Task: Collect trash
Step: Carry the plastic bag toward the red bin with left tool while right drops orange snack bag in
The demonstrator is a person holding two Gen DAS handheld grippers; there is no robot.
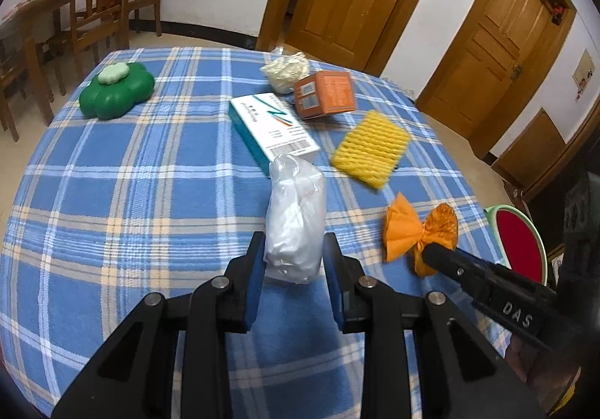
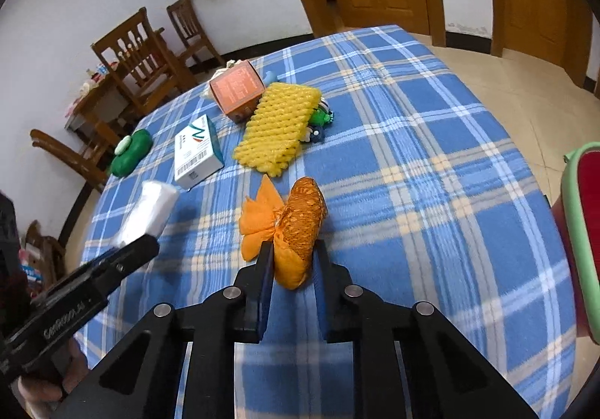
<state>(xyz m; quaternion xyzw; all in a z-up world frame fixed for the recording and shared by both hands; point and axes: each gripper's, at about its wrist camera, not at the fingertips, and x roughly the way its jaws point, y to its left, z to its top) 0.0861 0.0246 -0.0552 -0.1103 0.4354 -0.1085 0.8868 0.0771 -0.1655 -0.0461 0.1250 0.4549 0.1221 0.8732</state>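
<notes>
While my left gripper (image 1: 293,250) looks out over the table (image 1: 112,194) with its blue plaid cloth, its two fingers are clenched on the near end of a white plastic bag (image 1: 294,216), which sticks out ahead between them. Just past the bag's far tip lies a white and teal carton (image 1: 272,126), flat on the cloth. Beyond that stands an orange box (image 1: 324,94), tilted, with a cream crumpled wad (image 1: 285,72) touching its far side. To the right of the carton sits a yellow foam net (image 1: 369,149). A green flower-shaped container (image 1: 116,92) rests well apart at the far left. At the right, my right gripper (image 1: 431,254) comes in from the edge with an orange mesh wrapper (image 1: 416,227) at its tip.

From the right wrist, that gripper (image 2: 292,261) grasps the orange mesh wrapper (image 2: 292,227) by its near end, both fingers pressed against its sides; the rest fans out ahead over the cloth. The yellow foam net (image 2: 277,130) lies farther on, with a small toy (image 2: 320,119) just beside its right edge and the orange box (image 2: 236,89) touching its far corner. The carton (image 2: 197,152) is left of the net, the green container (image 2: 131,152) beyond it. My left gripper (image 2: 146,246) shows at the lower left with the white bag (image 2: 150,209), blurred. A red seat with a green rim (image 2: 579,231) stands at the right edge.
</notes>
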